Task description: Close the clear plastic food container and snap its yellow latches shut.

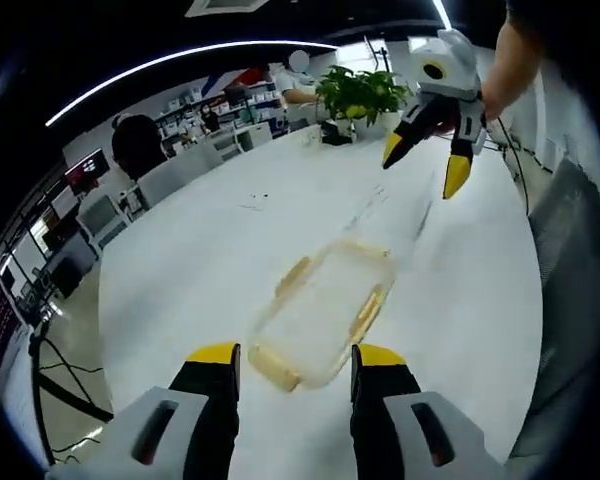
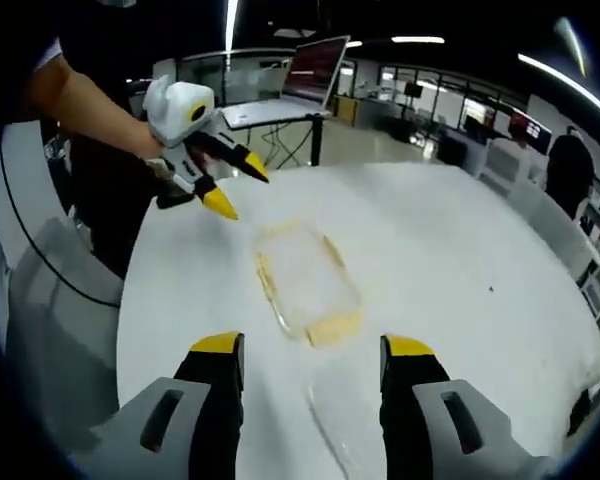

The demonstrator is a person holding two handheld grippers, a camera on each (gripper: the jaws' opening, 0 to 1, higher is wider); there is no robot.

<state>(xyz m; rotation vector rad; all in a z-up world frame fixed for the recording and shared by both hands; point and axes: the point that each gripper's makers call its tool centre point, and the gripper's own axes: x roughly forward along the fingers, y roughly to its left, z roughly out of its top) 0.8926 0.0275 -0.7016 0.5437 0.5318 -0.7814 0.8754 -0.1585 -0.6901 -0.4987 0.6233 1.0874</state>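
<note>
Clear container [image 1: 323, 308] lay flat on the white table [image 1: 210, 250], mid-surface, well in from every edge; yellow latches [image 1: 368, 312] ran along its sides. It was blurred, so whether the lid was seated could not be told. Left gripper [image 1: 296, 358] hovered just short of the container's near end, jaws spread, holding nothing. Right gripper [image 2: 312, 350] hung near the opposite end, jaws also spread and empty. A potted plant [image 1: 360, 95] stood at the table's far edge.
</note>
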